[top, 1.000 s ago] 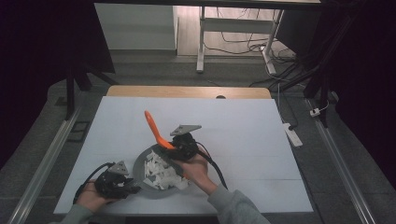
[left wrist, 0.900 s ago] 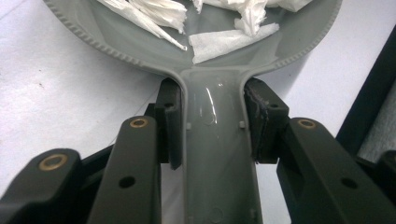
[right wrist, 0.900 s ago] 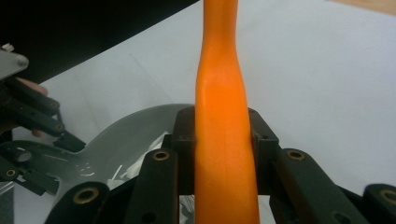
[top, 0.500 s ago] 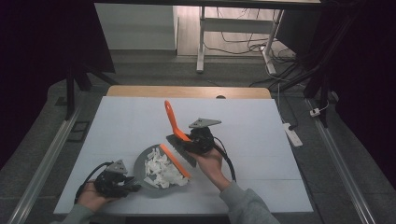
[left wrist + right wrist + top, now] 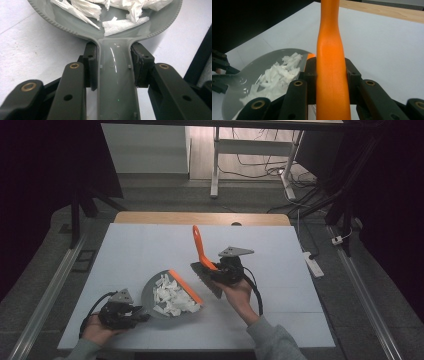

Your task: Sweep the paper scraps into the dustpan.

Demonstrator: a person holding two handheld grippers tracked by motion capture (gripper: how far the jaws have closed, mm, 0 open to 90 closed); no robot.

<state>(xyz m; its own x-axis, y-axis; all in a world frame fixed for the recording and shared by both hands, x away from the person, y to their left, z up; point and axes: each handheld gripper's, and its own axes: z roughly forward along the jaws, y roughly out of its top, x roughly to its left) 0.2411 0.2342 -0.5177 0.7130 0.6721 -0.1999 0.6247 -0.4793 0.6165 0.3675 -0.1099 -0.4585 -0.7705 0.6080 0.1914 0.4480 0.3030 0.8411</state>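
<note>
Left gripper (image 5: 131, 314), near left of the bench (image 5: 300, 285): black jaws clamped on the flat handle of the grey dustpan (image 5: 150, 292). In the left gripper view (image 5: 113, 66) the pads press both sides of that smooth, glossy plastic handle. Pan is a rounded scoop with a ribbed rim (image 5: 60, 26) and an orange strip (image 5: 186, 285) along its straight far-right lip. It lies on the bench just right of the left hand (image 5: 95, 330).

Torn white paper scraps (image 5: 170, 297) heaped inside the pan, crumpled and ragged; also seen in the right gripper view (image 5: 277, 75).

Right gripper (image 5: 220, 272), near centre, just right of the pan: jaws closed tight on the orange brush (image 5: 201, 249). Handle is smooth, tapered plastic, tilted up and away, ending in a rounded loop at the far end. Dark bristle head (image 5: 206, 279) sits below the jaws, close to the pan's orange lip; touching or not, cannot tell. Right gripper view (image 5: 332, 82) shows the handle squeezed between both pads.

Bench top is matte white with a bare wood strip (image 5: 200, 218) along the far edge.
</note>
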